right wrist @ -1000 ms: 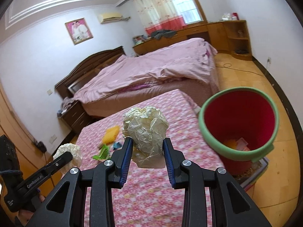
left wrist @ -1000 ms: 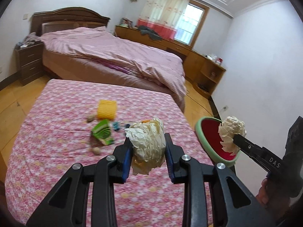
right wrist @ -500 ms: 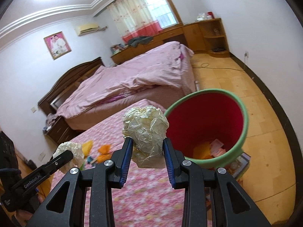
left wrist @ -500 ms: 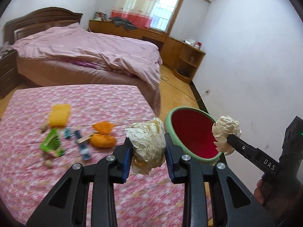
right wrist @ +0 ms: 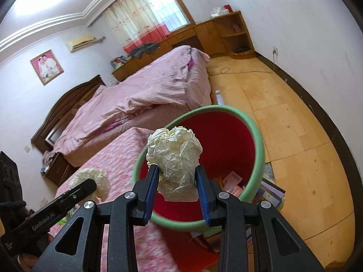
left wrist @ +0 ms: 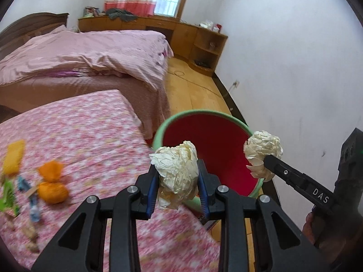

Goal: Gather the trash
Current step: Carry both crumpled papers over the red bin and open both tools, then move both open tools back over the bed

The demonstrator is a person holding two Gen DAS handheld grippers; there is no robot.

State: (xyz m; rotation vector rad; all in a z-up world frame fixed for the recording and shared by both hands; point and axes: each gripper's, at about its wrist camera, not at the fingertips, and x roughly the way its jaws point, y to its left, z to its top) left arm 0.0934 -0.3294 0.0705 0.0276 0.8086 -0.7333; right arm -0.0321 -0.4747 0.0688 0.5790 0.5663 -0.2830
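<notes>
My left gripper [left wrist: 178, 185] is shut on a crumpled cream paper ball [left wrist: 177, 172], held at the near rim of a red bin with a green rim [left wrist: 199, 113]. My right gripper [right wrist: 174, 185] is shut on a second crumpled paper ball [right wrist: 174, 151], held over the mouth of the same bin [right wrist: 259, 140]. The right gripper's ball [left wrist: 263, 151] shows at the bin's right rim in the left wrist view. The left gripper's ball [right wrist: 93, 176] shows at lower left in the right wrist view.
The bin stands on the wood floor [right wrist: 295, 117] beside a pink floral bed [left wrist: 79, 124], with paper scraps [right wrist: 231, 181] inside. Orange peel pieces [left wrist: 51, 181], a yellow packet [left wrist: 13, 156] and a green wrapper [left wrist: 6, 195] lie on the bed. A pink-quilted bed [left wrist: 90, 52] is behind.
Both grippers have swung right from over the bed toward the bin, each keeping its paper ball. The bin now lies directly under the right gripper.
</notes>
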